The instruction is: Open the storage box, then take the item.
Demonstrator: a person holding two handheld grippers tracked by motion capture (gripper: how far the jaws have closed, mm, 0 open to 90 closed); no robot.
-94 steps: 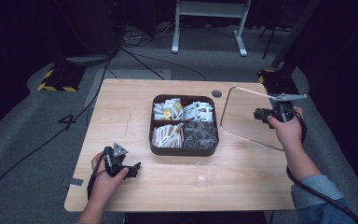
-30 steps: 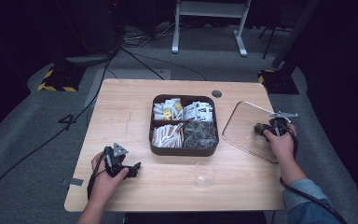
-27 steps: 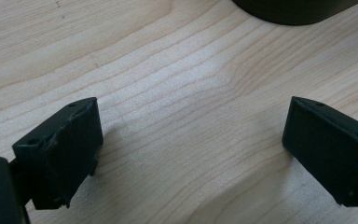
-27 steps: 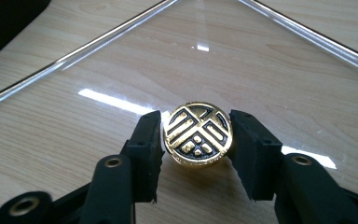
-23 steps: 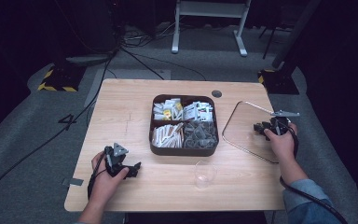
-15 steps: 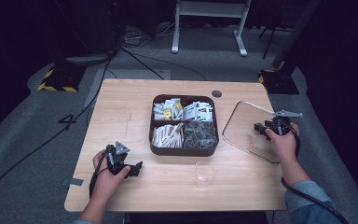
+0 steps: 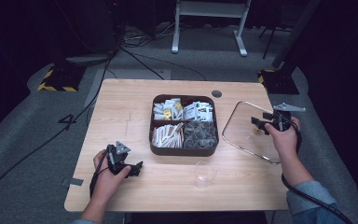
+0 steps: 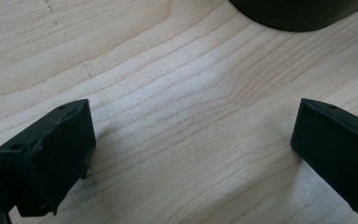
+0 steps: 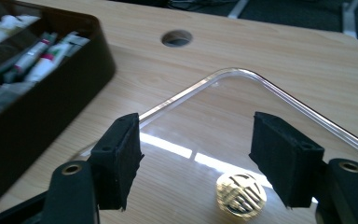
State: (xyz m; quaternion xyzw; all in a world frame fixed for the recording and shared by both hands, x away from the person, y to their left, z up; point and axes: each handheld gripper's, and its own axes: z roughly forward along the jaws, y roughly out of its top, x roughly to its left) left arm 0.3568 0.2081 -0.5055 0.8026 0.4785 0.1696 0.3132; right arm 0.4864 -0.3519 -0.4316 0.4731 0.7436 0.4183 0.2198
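A clear rounded-square lid (image 7: 240,133) lies flat on the wooden table (image 7: 126,112), right of a dark four-compartment box (image 7: 185,150) full of sachets and packets. My right gripper (image 7: 258,123) hovers just over the lid, open and holding nothing. In the right gripper view its jaws (image 9: 196,149) stand wide apart above the lid (image 9: 242,107), whose gold knob (image 9: 240,193) sits between them, nearer the right one. My left gripper (image 7: 137,167) rests open on the table's front left. In the left gripper view it (image 8: 191,140) is over bare wood, with the box's wall (image 8: 298,14) just beyond.
A clear cup (image 7: 205,173) stands near the front edge, in front of the box. A round cable hole (image 7: 216,93) sits in the tabletop behind the lid. Beyond the table are floor cables and a white stand's legs (image 7: 209,28).
The lid, held up tilted by my right gripper three seconds ago, now lies flat on the table and the gripper has let it go. The left hand has shifted slightly right.
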